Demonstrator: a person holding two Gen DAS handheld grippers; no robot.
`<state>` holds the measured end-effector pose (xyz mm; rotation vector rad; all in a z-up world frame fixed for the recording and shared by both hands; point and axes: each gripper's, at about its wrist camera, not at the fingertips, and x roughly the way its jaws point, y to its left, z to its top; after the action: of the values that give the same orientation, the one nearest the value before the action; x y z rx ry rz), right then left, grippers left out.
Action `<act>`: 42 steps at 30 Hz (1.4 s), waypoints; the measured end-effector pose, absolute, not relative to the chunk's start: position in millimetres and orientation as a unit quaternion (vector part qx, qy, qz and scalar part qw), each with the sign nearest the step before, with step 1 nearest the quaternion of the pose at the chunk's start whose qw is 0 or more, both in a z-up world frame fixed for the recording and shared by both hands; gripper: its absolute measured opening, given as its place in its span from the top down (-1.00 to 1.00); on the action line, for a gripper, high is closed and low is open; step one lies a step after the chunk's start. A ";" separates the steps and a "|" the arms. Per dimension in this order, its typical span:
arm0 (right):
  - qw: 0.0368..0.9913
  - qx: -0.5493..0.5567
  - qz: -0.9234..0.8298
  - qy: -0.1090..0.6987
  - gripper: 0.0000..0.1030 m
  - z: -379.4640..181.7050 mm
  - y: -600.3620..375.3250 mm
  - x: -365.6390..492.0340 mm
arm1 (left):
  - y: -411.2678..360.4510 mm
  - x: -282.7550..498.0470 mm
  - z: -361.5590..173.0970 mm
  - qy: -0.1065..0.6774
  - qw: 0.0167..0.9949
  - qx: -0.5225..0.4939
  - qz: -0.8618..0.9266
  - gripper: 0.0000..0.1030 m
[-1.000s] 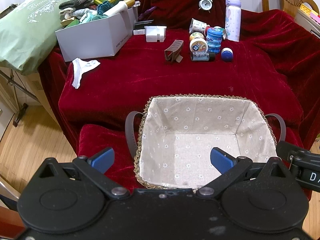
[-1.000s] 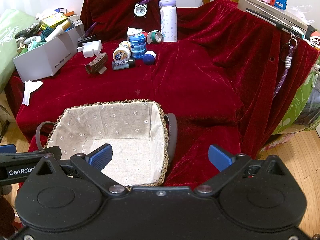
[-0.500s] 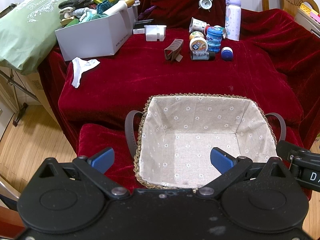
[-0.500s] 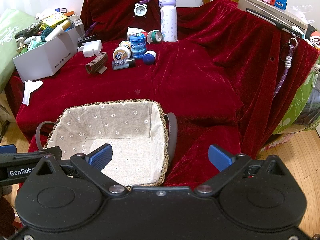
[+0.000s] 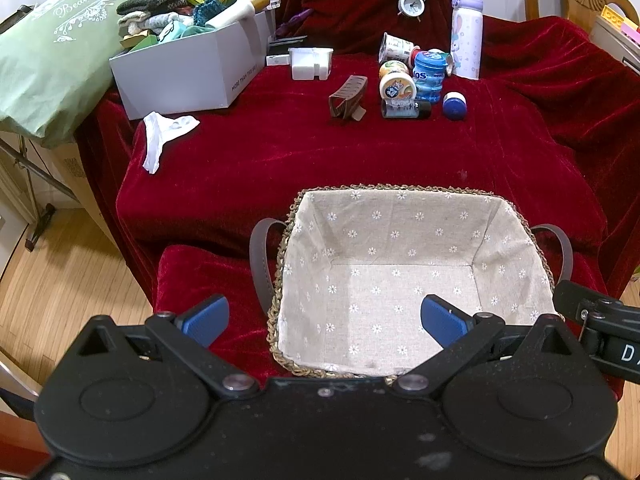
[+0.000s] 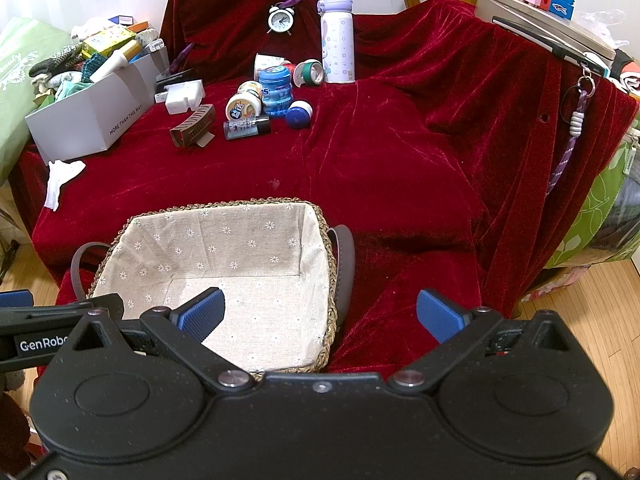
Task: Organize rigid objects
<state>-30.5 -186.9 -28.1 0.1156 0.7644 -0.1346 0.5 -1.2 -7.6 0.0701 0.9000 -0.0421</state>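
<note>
With both our left claw and right claw spread wide and empty over the basket, we risk toppling the crowded jars in the upper frame when reaching in.

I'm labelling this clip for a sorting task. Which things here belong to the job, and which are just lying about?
Job: lined basket, blue jar, brown hair clip, small bottle, blue cap.

Lying about: white box of clutter, crumpled tissue, alarm clock.
</note>
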 end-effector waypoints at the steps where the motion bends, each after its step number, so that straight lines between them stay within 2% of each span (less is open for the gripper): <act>1: 0.924 0.057 -0.066 0.373 -0.93 -28.1 -187.0 -30.6 | -0.5 0.1 -8.7 0.436 0.899 0.032 -0.021 -0.99; 12: 0.925 0.050 -0.060 0.371 -0.91 -34.6 -187.5 -15.0 | 5.3 16.8 -20.3 0.448 0.893 0.015 -0.038 -0.99; 20: 0.927 0.047 -0.058 0.367 -0.58 -23.6 -194.3 32.9 | 5.0 69.2 -13.4 0.450 0.892 0.015 -0.037 -0.99; 24: 0.926 0.044 -0.058 0.369 -0.50 -21.5 -198.0 59.5 | -0.4 101.6 -5.0 0.438 0.898 0.033 -0.038 -0.99; 26: 0.924 0.047 -0.055 0.375 -0.35 -20.6 -200.3 74.0 | -4.2 118.7 -2.9 0.437 0.898 0.038 -0.039 -0.99; 28: 0.923 0.052 -0.053 0.378 -0.30 -20.0 -203.3 88.7 | -8.0 137.1 -2.7 0.440 0.896 0.040 -0.042 -0.99; 42: 0.918 0.067 -0.048 0.388 -0.20 -23.2 -211.4 189.5 | -23.8 250.9 -12.7 0.429 0.899 0.064 -0.058 -0.99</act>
<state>189.5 -211.4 -23.2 0.1384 0.7978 -0.0984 250.9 -23.8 -12.7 0.1321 0.8890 -0.1206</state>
